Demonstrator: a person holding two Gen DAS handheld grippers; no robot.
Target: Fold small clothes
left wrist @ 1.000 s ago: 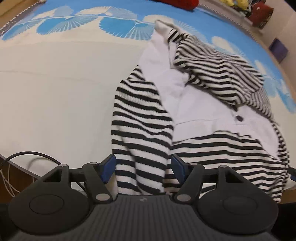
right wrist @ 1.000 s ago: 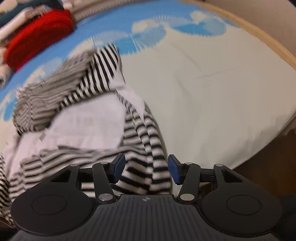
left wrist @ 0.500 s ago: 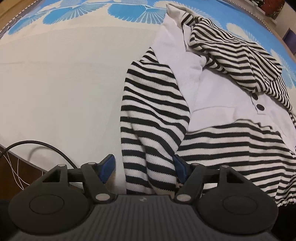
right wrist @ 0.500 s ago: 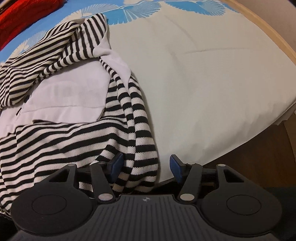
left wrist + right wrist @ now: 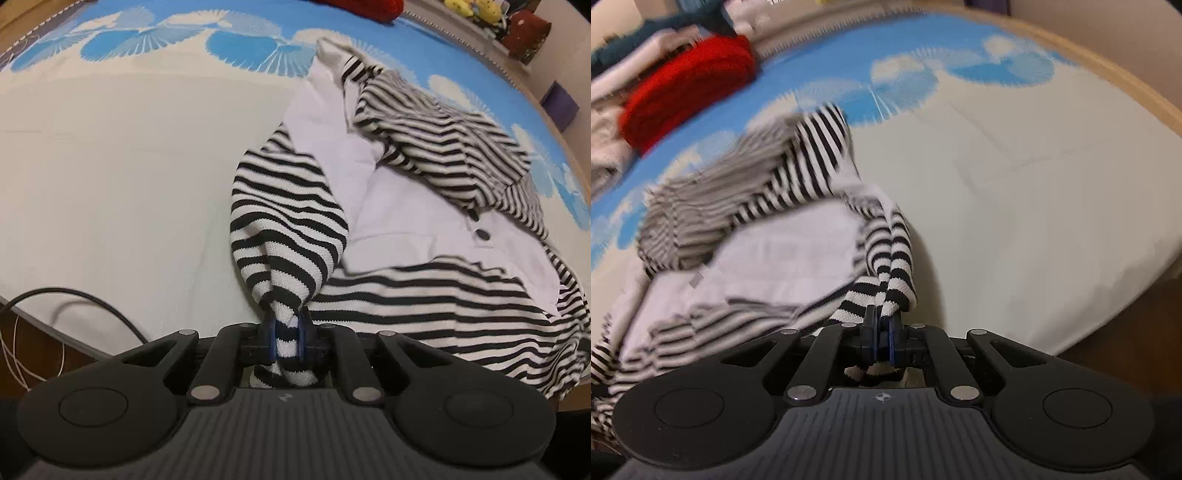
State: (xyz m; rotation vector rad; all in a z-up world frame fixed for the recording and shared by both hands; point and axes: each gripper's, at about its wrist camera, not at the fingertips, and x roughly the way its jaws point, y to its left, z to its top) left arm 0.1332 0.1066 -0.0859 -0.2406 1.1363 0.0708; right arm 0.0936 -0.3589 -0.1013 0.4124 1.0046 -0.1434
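The left gripper has just closed its blue fingers on a bunched end of the black-and-white striped garment; the knit is squeezed into a narrow rope between the pads and a tuft pokes out behind them. The right gripper has likewise just closed, and its fingers pinch another striped fold of the same garment almost flat, with a little fabric hanging below.

From the left grip the cloth rises as a twisted striped sleeve, then spreads into the body of the garment, where a plain white panel with a dark button lies under a rumpled striped flap. The garment lies on a bed, on a cream sheet with a blue fan-pattern border, near the bed's near edge. In the right wrist view the picture is blurred.

A black cable curls over the bed's edge at the left. A red knitted item sits at the far side of the bed beside a pile of other clothes.
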